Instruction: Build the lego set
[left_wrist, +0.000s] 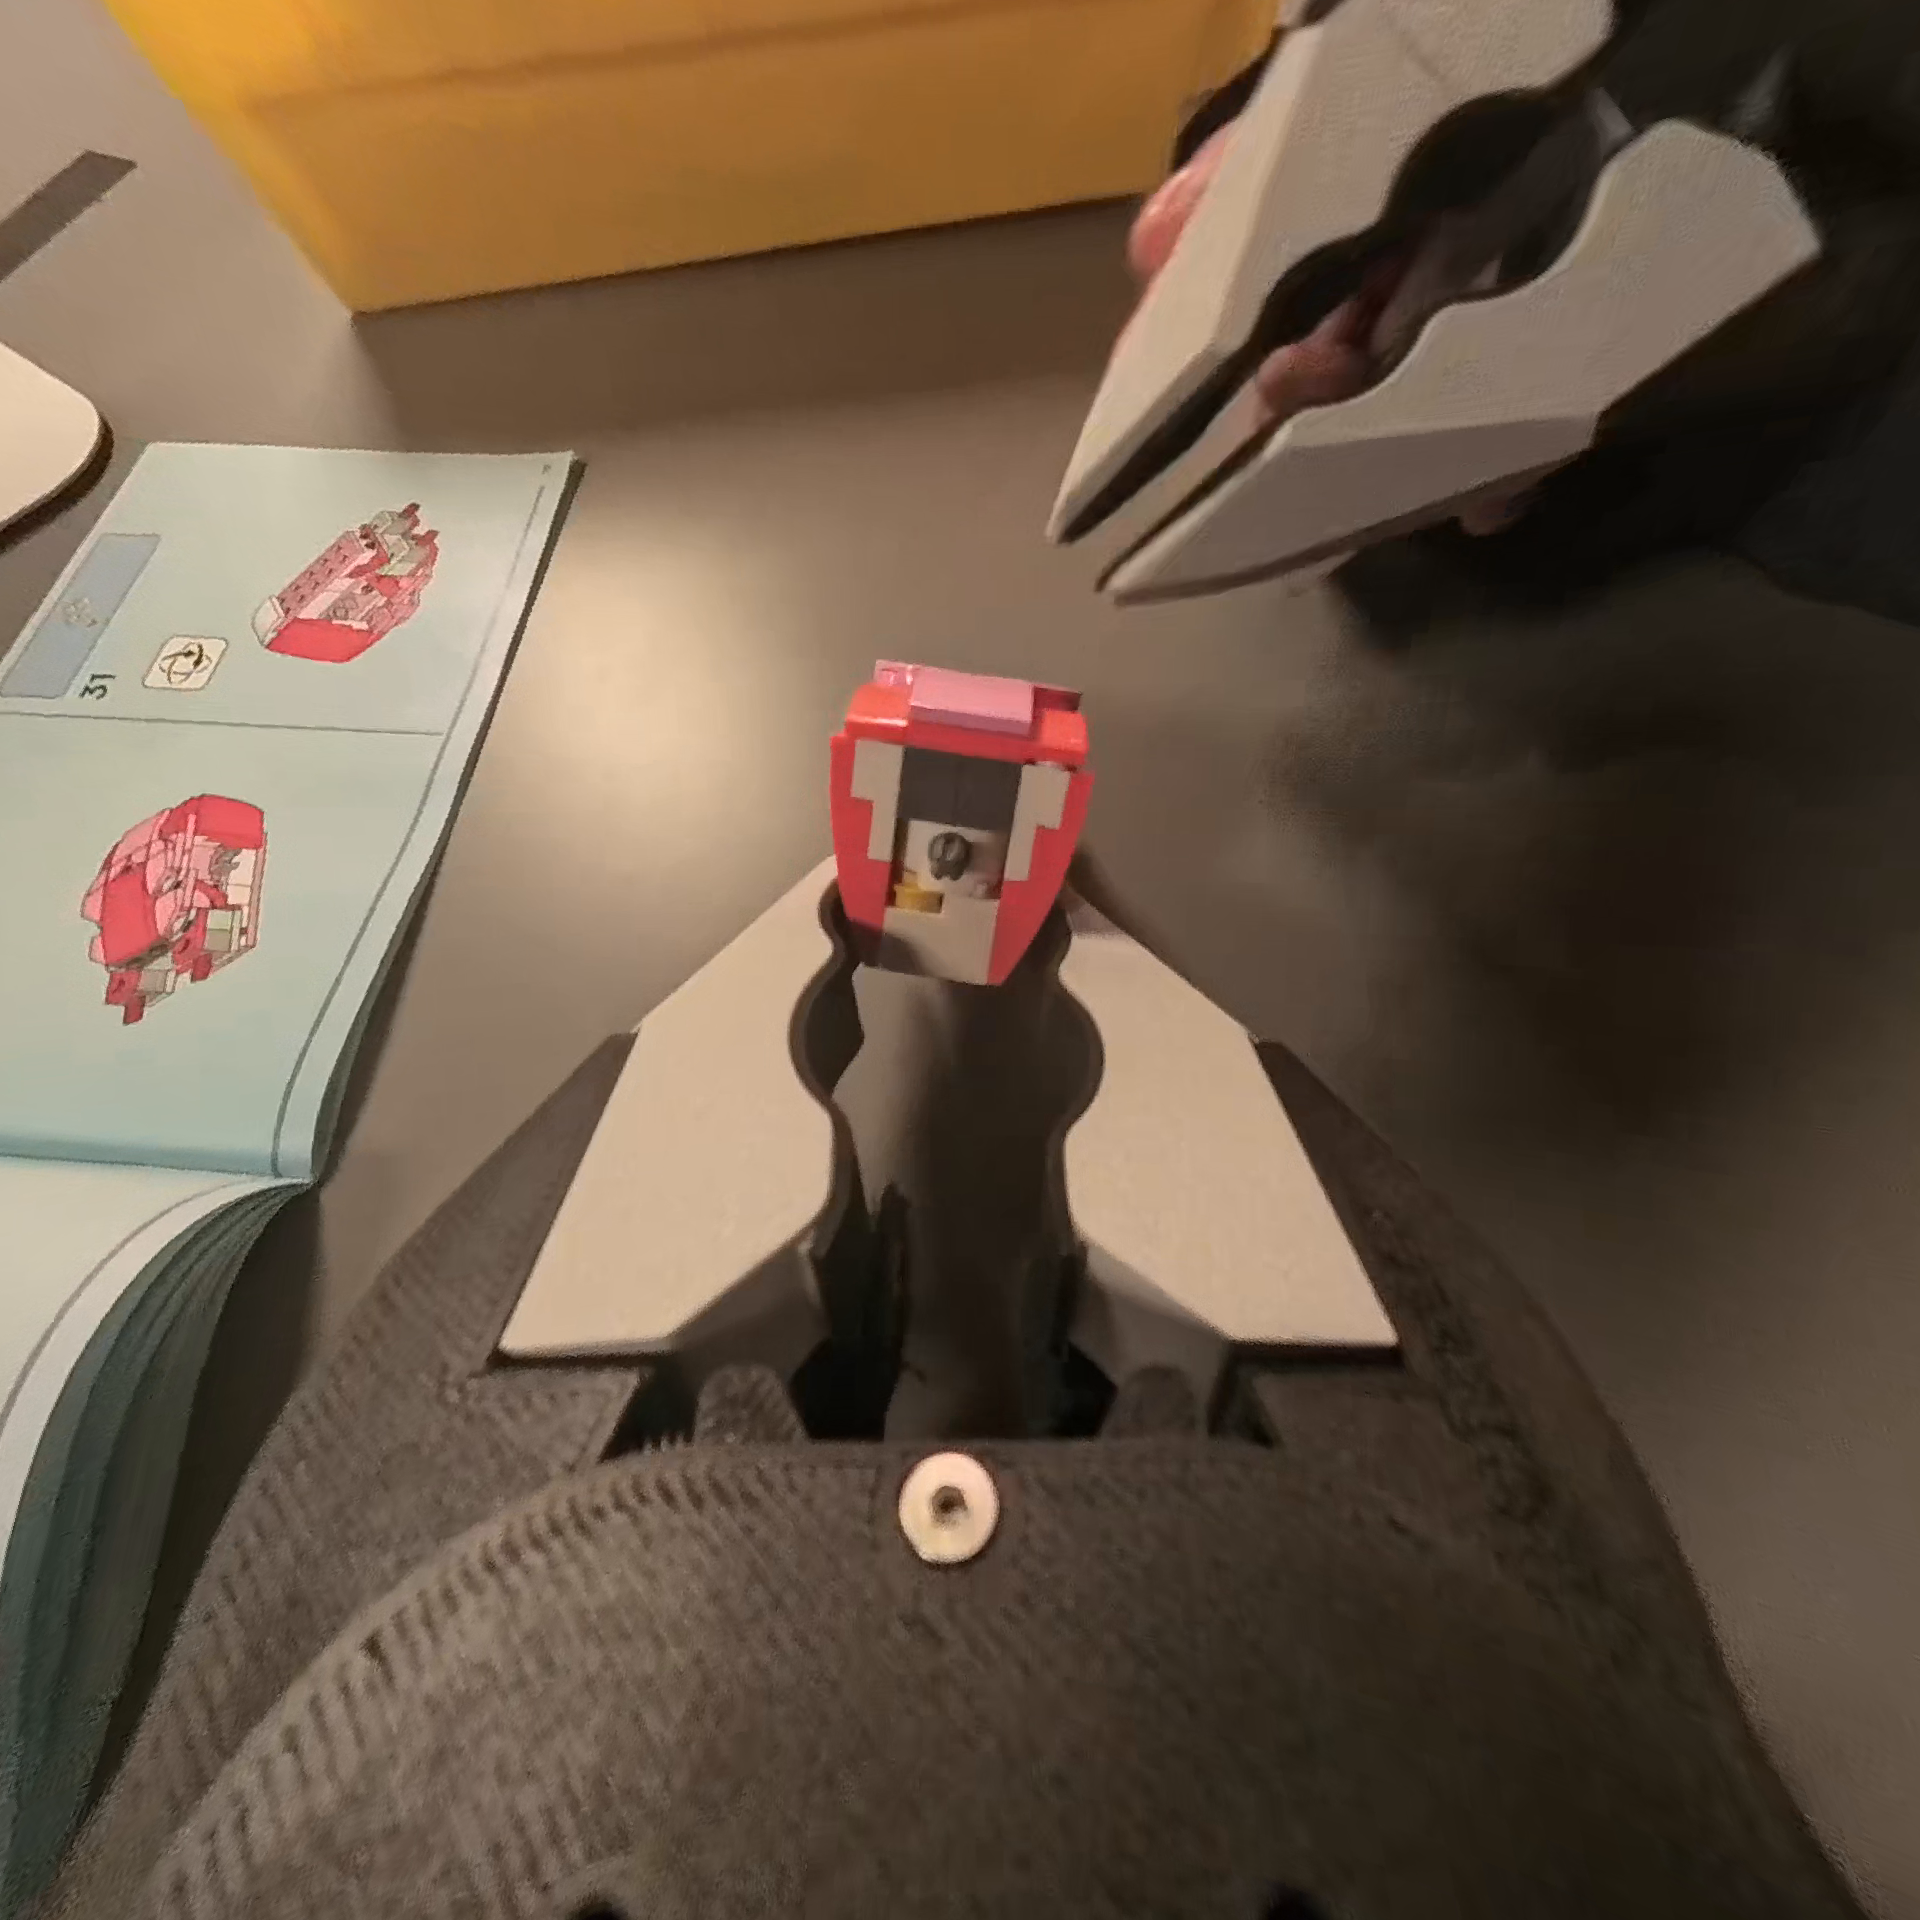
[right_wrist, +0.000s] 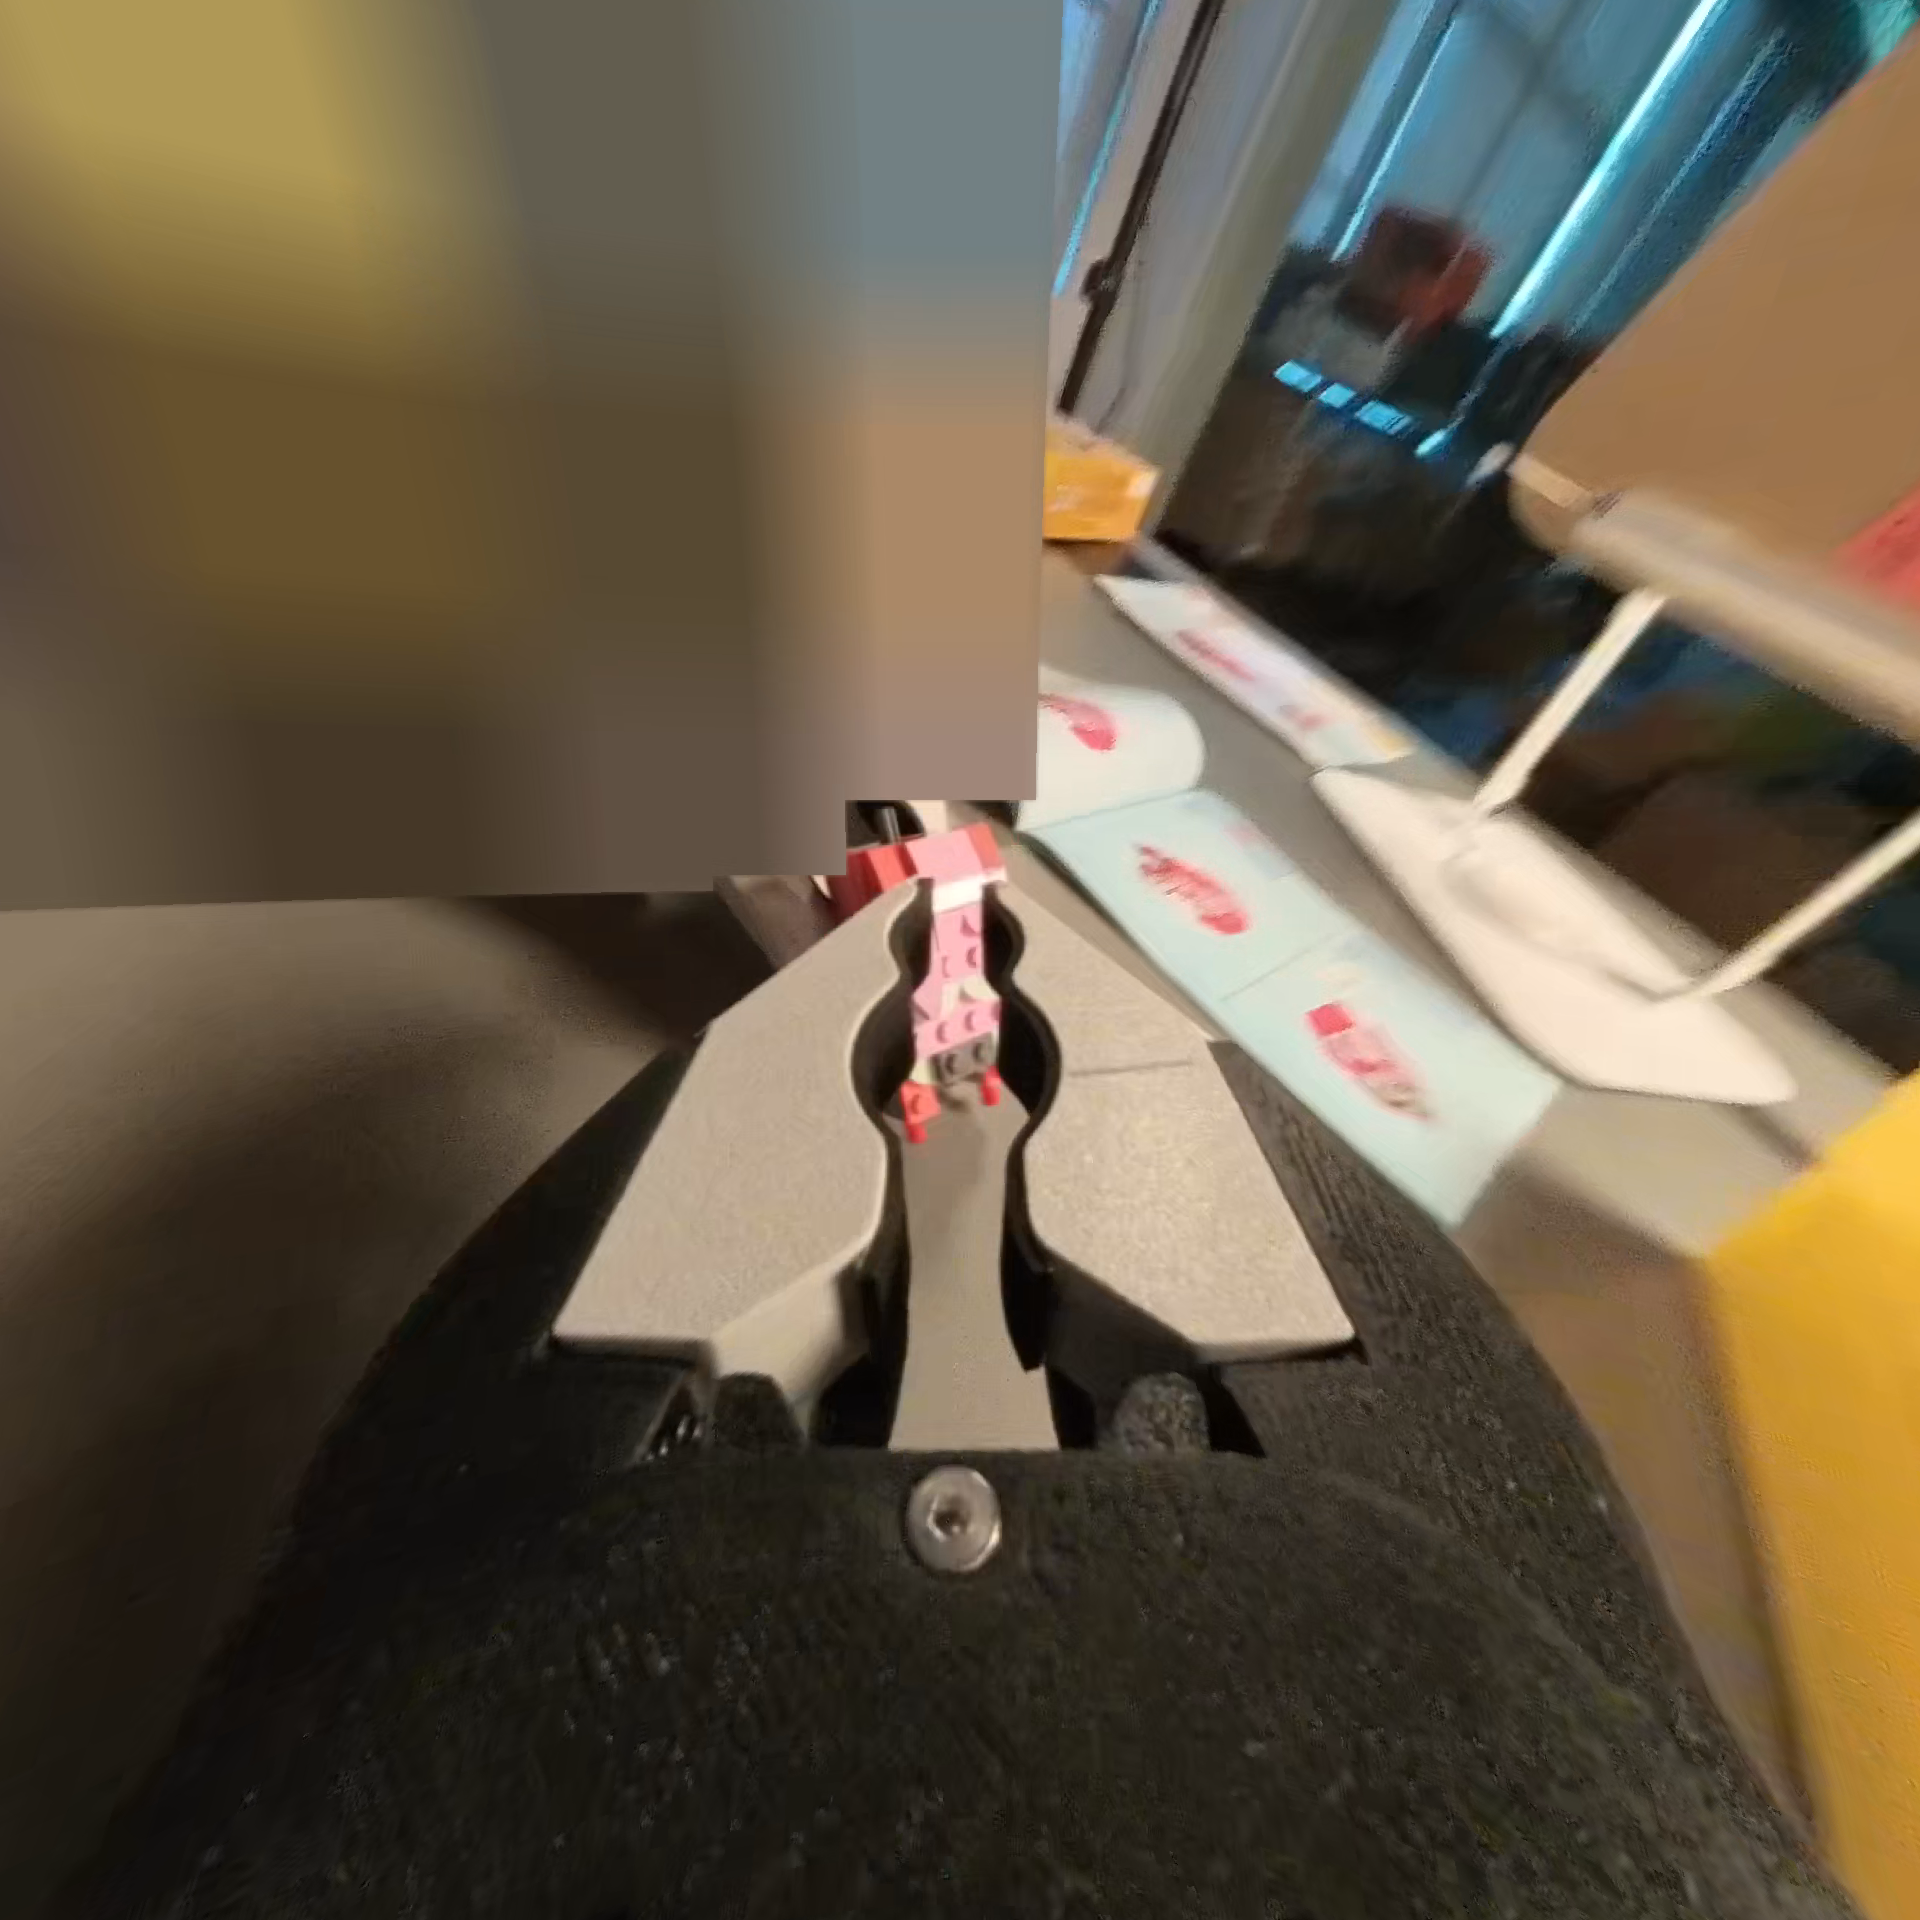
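Gripping a red brick model (left_wrist: 961, 831), left gripper (left_wrist: 951, 914) clamped, right gripper (right_wrist: 956, 914) pinched on a pink brick strip (right_wrist: 956, 997), booklet (left_wrist: 260, 779) at nine o'clock

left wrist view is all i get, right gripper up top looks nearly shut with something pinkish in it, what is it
observer: In the right wrist view the right gripper is clamped on a pink brick strip, studs showing, with grey and red bits at its near end.
operator: where on it do the fingers bite
observer: At its far end, by a white piece. The rest runs back toward the camera through the wider hollow between the fingers.
operator: anything past the booklet i should know about
observer: Beyond the open booklet a white stand base lies on the table, with thin white legs rising from it.
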